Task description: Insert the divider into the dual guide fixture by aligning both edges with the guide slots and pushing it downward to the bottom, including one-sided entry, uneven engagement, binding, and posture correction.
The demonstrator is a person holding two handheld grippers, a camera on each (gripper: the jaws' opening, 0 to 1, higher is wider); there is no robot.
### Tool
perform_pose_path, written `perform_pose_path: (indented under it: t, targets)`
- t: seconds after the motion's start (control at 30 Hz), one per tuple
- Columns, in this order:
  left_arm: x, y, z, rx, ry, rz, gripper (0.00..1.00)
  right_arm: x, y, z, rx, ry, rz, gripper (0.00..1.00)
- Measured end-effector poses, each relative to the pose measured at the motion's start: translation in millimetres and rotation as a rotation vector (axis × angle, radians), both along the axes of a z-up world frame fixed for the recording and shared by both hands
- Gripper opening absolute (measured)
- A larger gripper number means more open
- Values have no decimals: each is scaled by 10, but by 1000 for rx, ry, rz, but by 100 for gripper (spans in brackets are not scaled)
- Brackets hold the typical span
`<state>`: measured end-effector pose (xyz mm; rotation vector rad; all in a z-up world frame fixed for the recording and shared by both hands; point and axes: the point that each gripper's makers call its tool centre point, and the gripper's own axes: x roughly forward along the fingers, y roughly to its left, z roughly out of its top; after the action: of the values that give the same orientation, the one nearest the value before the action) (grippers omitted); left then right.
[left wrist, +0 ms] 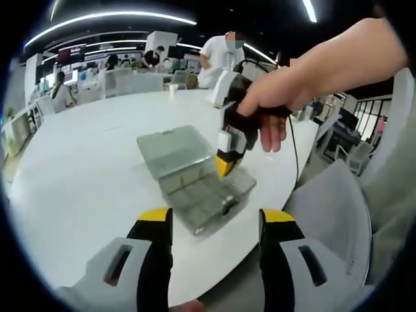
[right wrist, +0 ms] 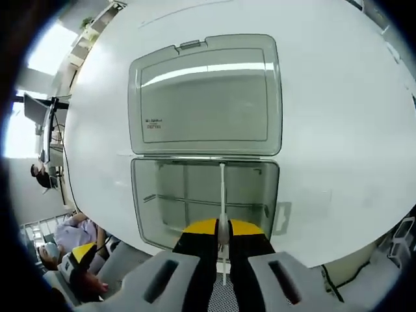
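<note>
A clear plastic compartment box (left wrist: 207,190) lies open on the white round table (left wrist: 84,169), its lid (left wrist: 174,148) folded flat behind it. In the right gripper view I look straight down at the lid (right wrist: 205,94) and the box base (right wrist: 188,198) with its inner ribs. My right gripper (right wrist: 222,229) is shut on a thin pale divider (right wrist: 222,188), seen edge-on over the middle of the base. In the left gripper view a hand (left wrist: 276,97) holds the right gripper (left wrist: 225,167) tips-down over the box. My left gripper (left wrist: 214,218) stands open near the table's front edge, with nothing between its fingers.
Grey chairs (left wrist: 338,208) stand at the table's right side. A paper cup (left wrist: 173,88) sits at the far edge, with people (left wrist: 221,55) and desks behind. The table rim (right wrist: 305,257) runs close below the box. A yellow-tipped part (right wrist: 81,255) shows at lower left.
</note>
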<state>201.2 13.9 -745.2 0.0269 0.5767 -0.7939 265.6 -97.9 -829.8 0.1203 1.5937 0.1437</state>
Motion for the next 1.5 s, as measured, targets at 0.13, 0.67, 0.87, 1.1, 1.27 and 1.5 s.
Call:
perform_pose_path:
  t: [0.13,0.67,0.87,1.1,1.27,1.5]
  targets:
    - [12,6,-11,0,1,2,51,-38,18,32,0,5,1,0]
    - [26,12,-25,-3,1,5,51,-5,-51,-20,-13,16,-9,0]
    - [30,17,-21,-4,0,7,51,-6,-27,-42,-9,18,-6,0]
    - [25,16,-7,-5,-1,8,51,-40,-7,-38,-14,22,0,0]
    - [24,22,4,-6,-2,10,51,-8,-4,-55,-19,21,6,0]
    - [29,21,4,-5,-4,9,51,-74,6,28,-12,13,9,0]
